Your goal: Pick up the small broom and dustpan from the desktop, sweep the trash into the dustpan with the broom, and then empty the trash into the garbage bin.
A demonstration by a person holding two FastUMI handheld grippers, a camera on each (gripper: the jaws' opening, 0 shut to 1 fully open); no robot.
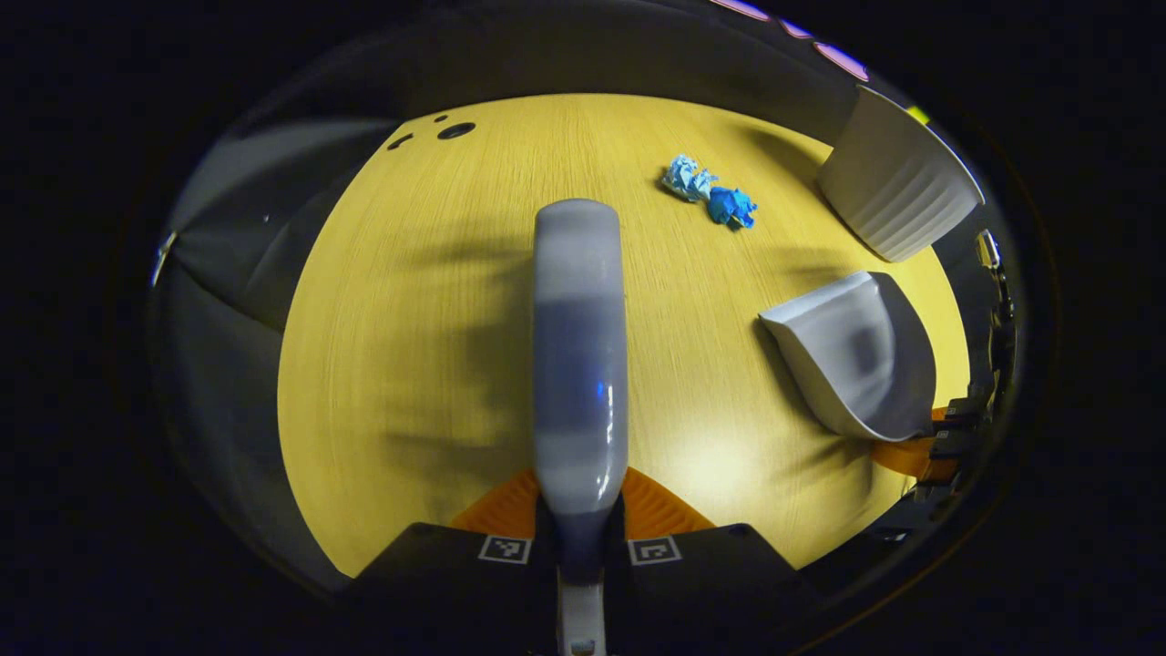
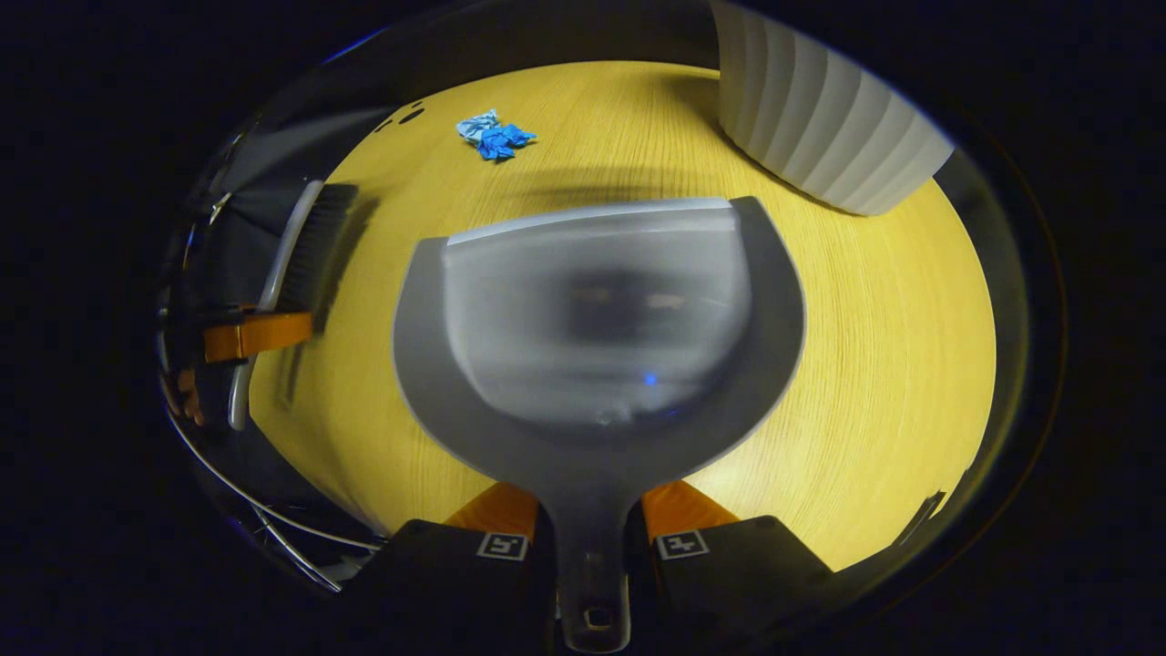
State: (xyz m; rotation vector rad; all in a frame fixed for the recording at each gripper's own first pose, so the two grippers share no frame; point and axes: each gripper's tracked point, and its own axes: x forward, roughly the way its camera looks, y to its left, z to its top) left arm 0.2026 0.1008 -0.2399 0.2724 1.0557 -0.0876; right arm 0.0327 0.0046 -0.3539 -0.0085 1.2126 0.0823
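Observation:
In the left gripper view my left gripper (image 1: 580, 521) is shut on the handle of the small grey broom (image 1: 580, 346), which points forward above the yellow desktop (image 1: 410, 319). Crumpled blue paper trash (image 1: 709, 193) lies farther off to the right. The grey dustpan (image 1: 861, 355) hangs at the right, held by the other gripper. In the right gripper view my right gripper (image 2: 588, 533) is shut on the dustpan's handle; the dustpan (image 2: 597, 319) spreads in front, above the desk. The broom (image 2: 305, 246) and the left gripper's orange finger (image 2: 260, 334) show at the left; the trash (image 2: 494, 137) lies far ahead.
A white ribbed garbage bin (image 1: 897, 187) stands at the desk's far right edge, and it looms close at the upper right in the right gripper view (image 2: 820, 118). Dark cable holes (image 1: 455, 130) sit at the desk's far side. Beyond the left edge is dark floor.

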